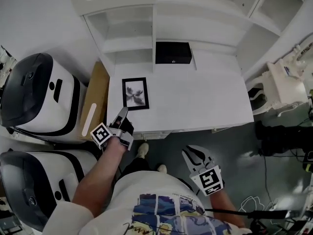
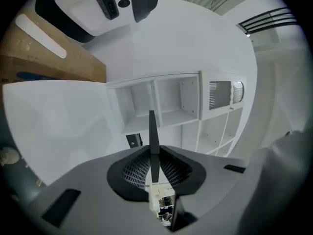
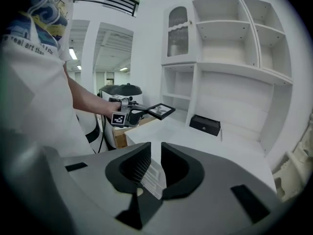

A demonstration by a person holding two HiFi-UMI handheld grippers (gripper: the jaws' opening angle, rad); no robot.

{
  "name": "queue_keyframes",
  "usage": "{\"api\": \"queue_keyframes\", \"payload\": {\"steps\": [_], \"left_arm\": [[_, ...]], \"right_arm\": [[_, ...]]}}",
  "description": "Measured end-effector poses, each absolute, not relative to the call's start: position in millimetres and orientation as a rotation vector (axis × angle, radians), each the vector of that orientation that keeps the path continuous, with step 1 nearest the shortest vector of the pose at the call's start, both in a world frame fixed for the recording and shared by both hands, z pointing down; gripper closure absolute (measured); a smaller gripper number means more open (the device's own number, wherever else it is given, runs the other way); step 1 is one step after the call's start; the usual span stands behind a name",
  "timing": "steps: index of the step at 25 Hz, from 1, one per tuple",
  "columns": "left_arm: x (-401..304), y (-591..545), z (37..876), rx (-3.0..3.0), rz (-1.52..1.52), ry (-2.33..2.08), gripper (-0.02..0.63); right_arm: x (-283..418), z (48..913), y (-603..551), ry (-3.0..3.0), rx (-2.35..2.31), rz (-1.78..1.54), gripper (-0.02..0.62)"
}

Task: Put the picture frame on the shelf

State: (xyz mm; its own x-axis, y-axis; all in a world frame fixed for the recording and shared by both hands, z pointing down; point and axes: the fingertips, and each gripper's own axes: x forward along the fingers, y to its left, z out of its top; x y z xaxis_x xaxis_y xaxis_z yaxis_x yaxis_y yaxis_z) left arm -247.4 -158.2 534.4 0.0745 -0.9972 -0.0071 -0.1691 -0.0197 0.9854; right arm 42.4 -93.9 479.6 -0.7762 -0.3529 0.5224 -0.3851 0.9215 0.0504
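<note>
The black picture frame (image 1: 135, 93), with a dark print on white, is held flat over the left part of the white table (image 1: 205, 102). My left gripper (image 1: 122, 115) is shut on its near edge. In the left gripper view the frame (image 2: 153, 136) stands edge-on as a thin dark blade between the pads of that gripper (image 2: 153, 155). The right gripper view shows the frame (image 3: 161, 110) hanging above the table in the left gripper (image 3: 139, 112). The white shelf unit (image 1: 129, 38) rises behind the table. My right gripper (image 1: 195, 156) hangs open and empty off the table's front edge, over the floor.
A black box (image 1: 173, 53) sits at the table's back under the shelves. A cardboard box (image 1: 95, 97) and two white-and-black machines (image 1: 39, 92) stand to the left. More white shelving (image 1: 274, 9) fills the right corner. Cables (image 1: 254, 199) lie on the floor.
</note>
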Motion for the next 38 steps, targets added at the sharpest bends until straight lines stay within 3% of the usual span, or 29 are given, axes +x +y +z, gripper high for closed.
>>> {"api": "queue_keyframes", "payload": {"steps": [19,38], "left_arm": [[-345.2,-330.6,612.0,1.357,-0.940,-1.258,0.535],[-361.1,-413.2,661.1,1.306,-0.868,-1.291,0.535]], "right_arm": [[-14.8,470.5,-150.1,-2.323,0.807,0.167,0.514],[-7.1,472.4,-127.5,-2.125,0.980,0.265,0.514]]}}
